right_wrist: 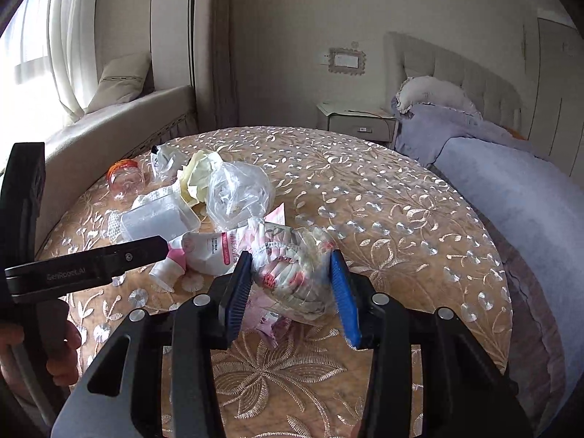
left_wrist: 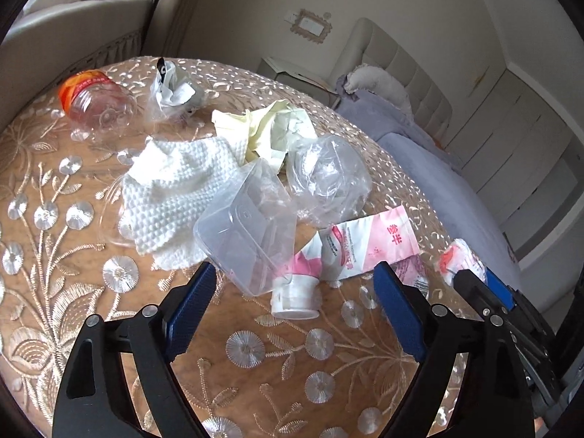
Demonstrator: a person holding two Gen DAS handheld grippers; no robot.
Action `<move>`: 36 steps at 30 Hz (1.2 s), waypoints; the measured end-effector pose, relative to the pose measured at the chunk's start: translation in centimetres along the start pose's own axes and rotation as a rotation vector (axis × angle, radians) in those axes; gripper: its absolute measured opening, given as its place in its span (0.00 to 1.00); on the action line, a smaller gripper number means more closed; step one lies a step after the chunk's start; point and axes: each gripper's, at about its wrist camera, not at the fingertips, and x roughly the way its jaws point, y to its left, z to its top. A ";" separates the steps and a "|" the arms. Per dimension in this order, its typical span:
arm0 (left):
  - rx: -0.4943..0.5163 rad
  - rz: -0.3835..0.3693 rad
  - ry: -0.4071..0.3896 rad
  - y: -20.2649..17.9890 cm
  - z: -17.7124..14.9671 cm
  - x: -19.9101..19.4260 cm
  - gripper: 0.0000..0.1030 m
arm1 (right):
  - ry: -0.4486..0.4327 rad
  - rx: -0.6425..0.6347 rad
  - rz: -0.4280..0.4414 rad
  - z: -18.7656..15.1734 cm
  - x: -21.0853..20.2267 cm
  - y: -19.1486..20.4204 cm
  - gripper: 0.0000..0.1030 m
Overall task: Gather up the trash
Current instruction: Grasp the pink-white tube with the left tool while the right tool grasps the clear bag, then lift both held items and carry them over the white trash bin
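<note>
A round table (left_wrist: 54, 292) in embroidered cloth bears a toothpaste tube (left_wrist: 350, 252), white towel (left_wrist: 175, 189) and bottle (left_wrist: 91, 98).

Crumpled clear wrapper with pink-and-white print (right_wrist: 292, 273) between blue pads, pink-and-white tube (left_wrist: 343, 255) lying flat beside a tilted clear plastic box (left_wrist: 248, 230), white woven cloth (left_wrist: 171, 193), yellow crumpled paper (left_wrist: 262, 127), orange-capped bottle (left_wrist: 93, 96) on its side

Round worktop (right_wrist: 401, 197) under tan cloth embroidered with silver flowers. Beyond its far edge: beige nightstand (right_wrist: 356, 122), cream wall with framed switch plate (right_wrist: 346, 60). Past its right edge: bed (right_wrist: 511, 182) with lilac cover, tufted beige headboard (right_wrist: 456, 69), frilled pillow (right_wrist: 430, 95). Past its left edge: cushioned window seat (right_wrist: 120, 124), bright window with sheer curtain (right_wrist: 69, 36). Pale daylight throughout.
</note>
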 end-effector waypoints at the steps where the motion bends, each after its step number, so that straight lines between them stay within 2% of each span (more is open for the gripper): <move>1: -0.008 0.002 0.011 0.1 0.1 0.4 0.81 | 0.000 0.001 -0.002 0.0 0.0 -0.1 0.43; 3: -0.027 -0.007 0.028 0.3 0.3 1.2 0.81 | 0.005 0.003 -0.005 -0.2 0.0 -0.3 0.44; 8: -0.041 -0.004 0.033 0.4 1.1 2.1 0.50 | 0.016 0.005 -0.018 -0.5 0.1 -0.6 0.43; 12: -0.058 -0.007 0.028 0.9 1.7 2.6 0.44 | 0.029 0.008 -0.015 -0.8 0.3 -0.6 0.44; 16: -0.053 -0.013 0.007 0.9 2.3 2.6 0.28 | 0.030 -0.004 -0.014 -0.9 0.2 -0.3 0.43; 23: -0.048 -0.013 0.019 0.9 2.6 3.0 0.27 | 0.019 0.003 -0.018 -0.8 -0.3 -0.5 0.43; 26: -0.006 -0.027 0.029 0.4 2.4 2.8 0.17 | 0.012 0.006 -0.019 -0.6 -0.5 -0.6 0.43; 36: 0.113 0.027 0.059 -1.6 1.8 2.5 0.18 | -0.016 0.026 -0.008 -0.2 -1.3 -1.0 0.43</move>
